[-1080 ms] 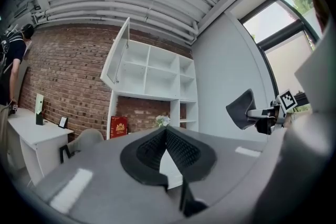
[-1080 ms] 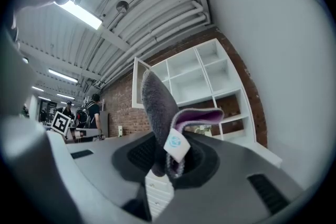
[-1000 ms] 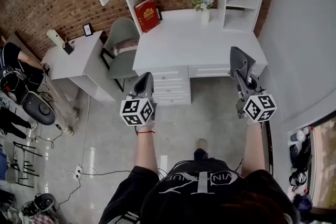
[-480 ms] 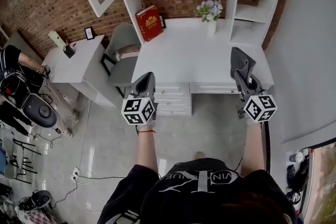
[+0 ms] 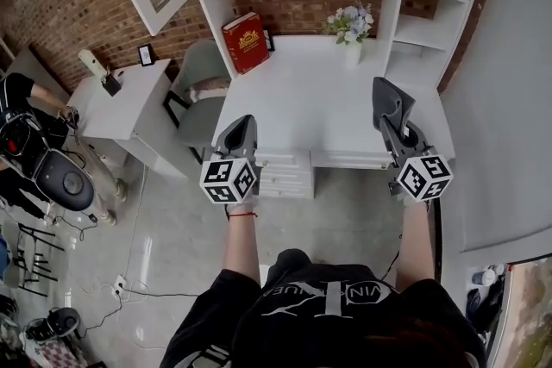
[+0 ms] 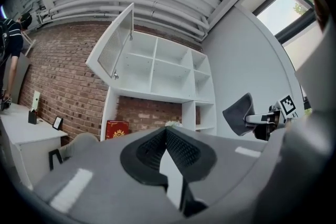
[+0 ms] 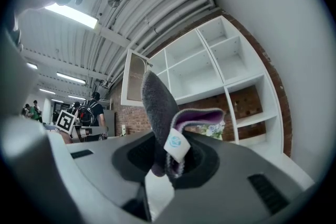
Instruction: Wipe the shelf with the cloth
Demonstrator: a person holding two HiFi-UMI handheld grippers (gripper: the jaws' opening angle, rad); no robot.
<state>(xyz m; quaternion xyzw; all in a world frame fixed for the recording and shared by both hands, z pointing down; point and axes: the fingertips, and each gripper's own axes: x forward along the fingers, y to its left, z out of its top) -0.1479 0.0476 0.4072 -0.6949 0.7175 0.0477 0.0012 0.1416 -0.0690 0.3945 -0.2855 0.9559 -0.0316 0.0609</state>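
Clutched grey cloth tight in right claw; left claw clenched, empty. Ought to have lifted it to the white shelf ahead, above, pressing flat.

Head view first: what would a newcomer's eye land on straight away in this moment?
The grey cloth stands out, pinched upright in the right hand-held gripper before the white desk. The left hand-held gripper is shut and empty. At the back of the desk, a red book leans on the left and a vase of flowers stands on the right.
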